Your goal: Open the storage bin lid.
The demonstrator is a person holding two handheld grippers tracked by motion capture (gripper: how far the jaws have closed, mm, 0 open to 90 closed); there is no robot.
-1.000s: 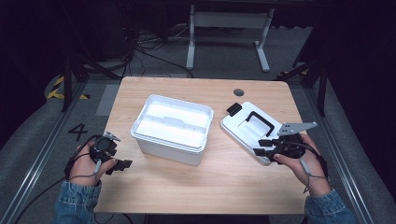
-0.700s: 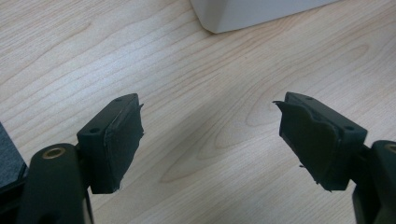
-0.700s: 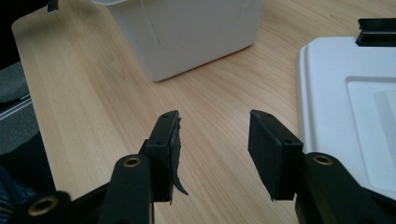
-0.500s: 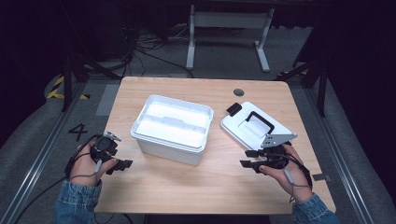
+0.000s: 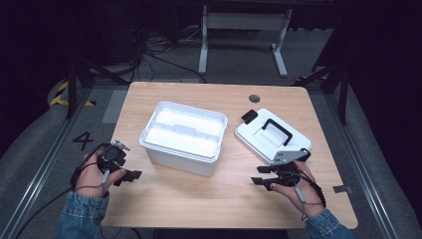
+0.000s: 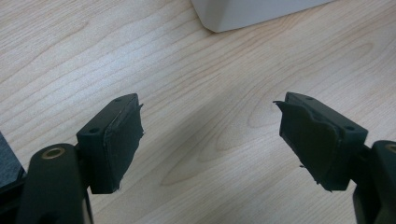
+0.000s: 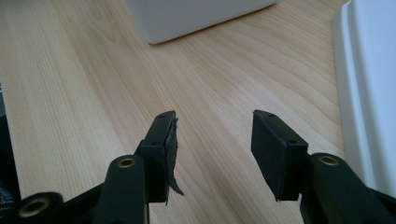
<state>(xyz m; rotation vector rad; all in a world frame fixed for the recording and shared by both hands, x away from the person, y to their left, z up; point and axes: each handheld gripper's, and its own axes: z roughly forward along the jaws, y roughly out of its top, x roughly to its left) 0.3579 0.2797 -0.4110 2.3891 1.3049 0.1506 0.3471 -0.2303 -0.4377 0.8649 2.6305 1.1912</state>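
Observation:
A white open box (image 5: 182,136) stands in the middle of the wooden table (image 5: 199,199). Its white lid (image 5: 271,134) with a black handle lies flat to the right of it. My left gripper (image 5: 130,176) rests low over the table near the front left, open, with nothing between its jaws; its view (image 6: 210,135) looks at bare wood and a corner of the box (image 6: 252,11). My right gripper (image 5: 261,181) hovers at the front right, just in front of the lid, open and empty (image 7: 212,135). The lid's edge (image 7: 369,93) runs along its right.
A round cable hole (image 5: 254,98) sits near the table's far edge. A metal stand (image 5: 244,35) and cables lie on the floor behind the table. Bare wood stretches along the front between the two hands.
My right gripper has drawn back from the lid toward the table's front and turned to point left. The left gripper has stayed put.

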